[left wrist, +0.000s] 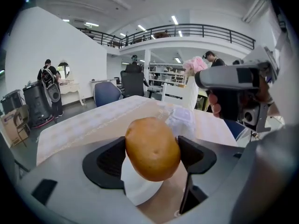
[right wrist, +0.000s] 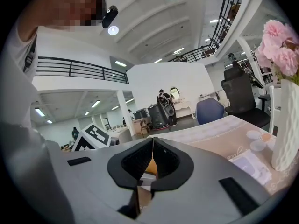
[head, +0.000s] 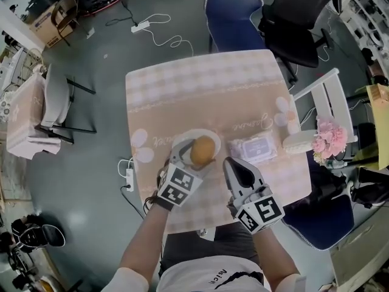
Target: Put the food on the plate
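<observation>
**Potato gripped over the plate**

The desk [head: 206,84], covered in a checked beige cloth, fills the middle of the head view. A white plate [head: 184,137] sits near its lower edge. The left claw [left wrist: 152,158] is clamped on a potato [left wrist: 152,148], 1 jaw on each side, holding it over the plate. I cannot tell if they touch. The right claw [right wrist: 152,164], lower centre-right, has its 2 jaws pressed together on nothing, near a clear packet [head: 254,148].
</observation>
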